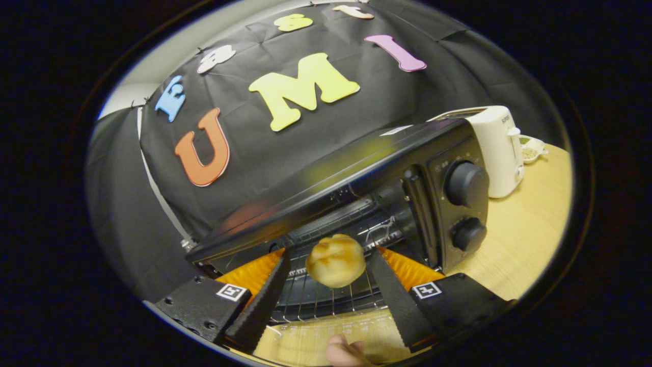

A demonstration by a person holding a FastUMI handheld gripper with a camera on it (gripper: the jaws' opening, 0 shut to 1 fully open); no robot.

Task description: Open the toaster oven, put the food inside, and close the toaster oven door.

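A black toaster oven (356,168) stands on a wooden table with its door (326,331) folded down flat under my fingers. Its wire rack (326,300) shows inside the opening. A round golden bun (335,260) sits at the front of the rack, level with my fingertips. My gripper (330,252) is open: the bun lies between the two fingers (265,300), with a small gap on its left side and the right finger close beside it. Two round knobs (466,184) sit on the oven's right panel.
A white pop-up toaster (496,148) stands just right of the oven, with a small dish (532,151) behind it. Wooden tabletop (519,239) lies to the right. A person's fingertip (346,352) shows below the door. Black cloth wall stands behind.
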